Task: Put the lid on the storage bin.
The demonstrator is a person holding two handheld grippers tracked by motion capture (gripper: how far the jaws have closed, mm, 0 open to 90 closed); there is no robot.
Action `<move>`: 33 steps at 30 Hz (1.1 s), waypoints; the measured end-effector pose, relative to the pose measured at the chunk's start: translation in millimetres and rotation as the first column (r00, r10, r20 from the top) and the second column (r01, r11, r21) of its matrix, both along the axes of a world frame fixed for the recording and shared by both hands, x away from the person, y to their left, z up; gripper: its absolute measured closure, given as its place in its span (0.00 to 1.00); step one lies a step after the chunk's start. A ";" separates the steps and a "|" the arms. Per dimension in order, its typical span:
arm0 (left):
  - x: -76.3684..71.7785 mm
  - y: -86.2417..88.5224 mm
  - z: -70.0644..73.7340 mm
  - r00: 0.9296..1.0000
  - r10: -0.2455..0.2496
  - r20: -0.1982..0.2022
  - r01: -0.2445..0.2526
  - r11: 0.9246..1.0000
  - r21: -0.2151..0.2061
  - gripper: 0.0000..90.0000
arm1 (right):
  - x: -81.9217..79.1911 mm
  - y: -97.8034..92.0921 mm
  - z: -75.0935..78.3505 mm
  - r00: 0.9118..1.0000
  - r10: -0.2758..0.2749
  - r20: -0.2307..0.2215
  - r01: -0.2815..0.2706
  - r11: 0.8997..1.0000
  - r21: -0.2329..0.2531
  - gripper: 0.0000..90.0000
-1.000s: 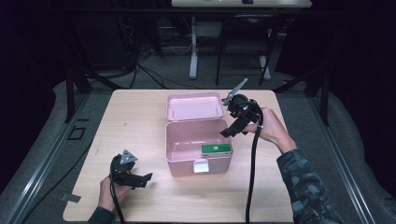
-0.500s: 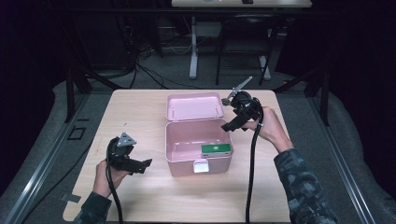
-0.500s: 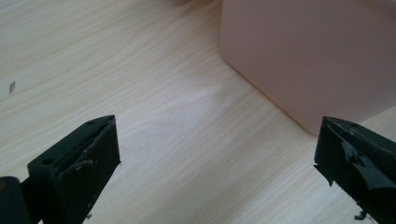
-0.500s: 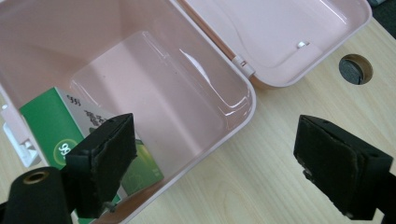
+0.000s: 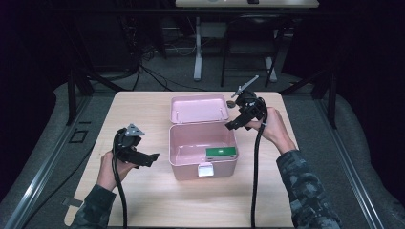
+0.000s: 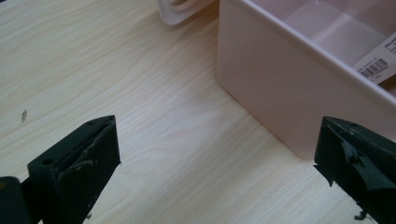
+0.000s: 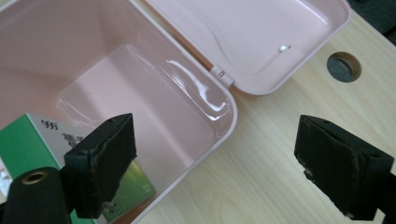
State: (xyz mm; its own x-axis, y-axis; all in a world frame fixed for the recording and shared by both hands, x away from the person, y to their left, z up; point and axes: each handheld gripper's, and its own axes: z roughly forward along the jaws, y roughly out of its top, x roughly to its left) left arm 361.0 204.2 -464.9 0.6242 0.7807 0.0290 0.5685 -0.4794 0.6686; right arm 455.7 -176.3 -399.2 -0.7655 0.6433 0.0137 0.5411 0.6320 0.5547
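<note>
An open pink box [image 5: 188, 149] stands mid-table, its lid [image 5: 199, 109] folded flat behind it. Inside, against the front right wall, lies a green carton [image 5: 221, 152] with a white label. My left gripper [image 5: 149, 160] rests low on the table just left of the box, open and empty. In the left gripper view its jaws [image 6: 217, 163] stand wide apart, facing the box's pink side wall [image 6: 280, 93]. My right gripper [image 5: 237, 121] hovers over the box's back right corner, open. In the right gripper view, the green carton [image 7: 28, 144] and the lid [image 7: 243, 32] lie below it [image 7: 229, 163].
The wooden table [image 5: 143, 114] has bare room on both sides of the box and in front of it. A round cable hole [image 7: 344, 66] sits in the tabletop beside the lid. Black cables trail from both grippers toward the front edge.
My left gripper has moved forward across the table, closer to the box's left side. The right gripper has lifted slightly back from over the box.
</note>
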 end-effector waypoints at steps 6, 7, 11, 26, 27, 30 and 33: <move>4.7 -7.1 11.7 1.000 -0.001 -0.009 0.001 1.000 -0.004 0.00 | 6.2 0.5 2.8 0.999 -0.031 0.017 0.031 0.999 0.006 0.14; 5.5 -8.5 13.3 1.000 -0.005 -0.013 0.005 1.000 -0.007 0.00 | 7.8 1.0 1.6 0.999 -0.031 0.015 0.031 1.000 0.001 0.14; 9.0 -17.3 18.5 1.000 -0.013 -0.028 0.013 1.000 -0.020 0.00 | 13.7 1.2 -3.1 0.998 -0.056 0.016 0.055 0.998 0.016 0.15; 23.2 -47.2 13.8 0.992 -0.074 -0.101 0.070 0.996 -0.048 0.21 | 40.8 2.2 -14.6 0.990 -0.138 0.016 0.137 0.989 0.057 0.18; 23.5 -48.1 12.7 0.992 -0.073 -0.101 0.068 0.997 -0.049 0.24 | 42.7 2.5 -15.2 0.989 -0.144 0.021 0.142 0.988 0.056 0.19; 25.1 -49.4 10.2 0.991 -0.076 -0.111 0.071 0.996 -0.047 0.28 | 48.3 5.1 -20.0 0.988 -0.153 0.020 0.152 0.988 0.040 0.21; 27.0 -50.3 8.0 0.990 -0.077 -0.119 0.073 0.996 -0.044 0.36 | 54.0 6.3 -25.3 0.986 -0.168 0.022 0.167 0.985 0.044 0.26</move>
